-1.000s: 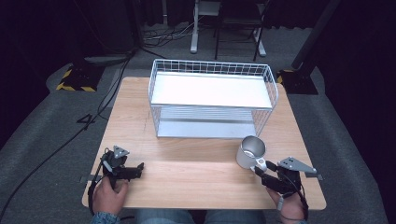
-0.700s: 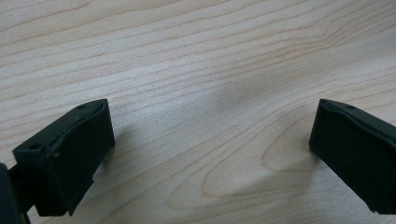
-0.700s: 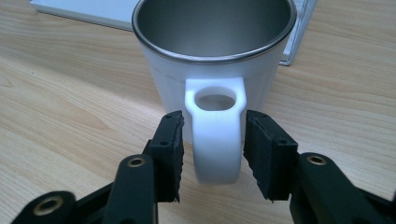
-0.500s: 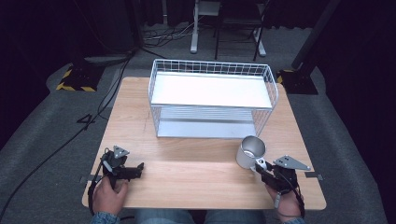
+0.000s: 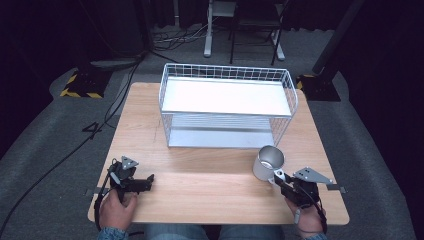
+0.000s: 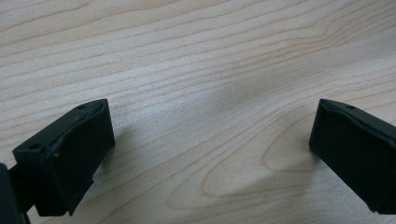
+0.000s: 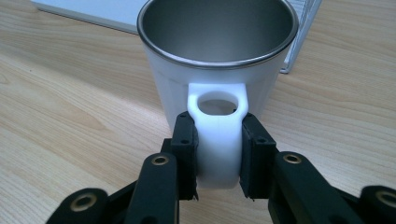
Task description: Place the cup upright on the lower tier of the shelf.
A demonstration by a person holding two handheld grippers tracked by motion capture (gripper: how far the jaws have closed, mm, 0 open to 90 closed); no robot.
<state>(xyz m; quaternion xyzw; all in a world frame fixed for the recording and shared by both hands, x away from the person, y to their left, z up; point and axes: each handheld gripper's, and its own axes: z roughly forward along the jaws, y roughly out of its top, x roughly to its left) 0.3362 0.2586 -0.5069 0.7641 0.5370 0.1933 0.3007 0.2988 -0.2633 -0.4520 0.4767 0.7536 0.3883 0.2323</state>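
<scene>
A white mug (image 5: pixel 266 162) with a steel inside (image 7: pixel 219 28) stands upright on the wooden table (image 5: pixel 210 170), just in front of the wire rack. My right gripper (image 7: pixel 218 156) (image 5: pixel 278 178) has just been closing, and its pads (image 7: pixel 186 154) now press on both sides of the mug's white handle (image 7: pixel 218 140). At the table's front left my left gripper (image 5: pixel 146 180) rests low over bare wood, its jaws (image 6: pixel 210 140) wide open and holding nothing.
A white wire rack (image 5: pixel 227 106) with a flat upper shelf and a lower shelf takes up the table's far half. A chair base and cables lie on the dark floor beyond. Bare wood stretches between the two grippers.
The right gripper's jaws have come together on the mug's handle. Both hands stay where they were, and the mug has not shifted.
</scene>
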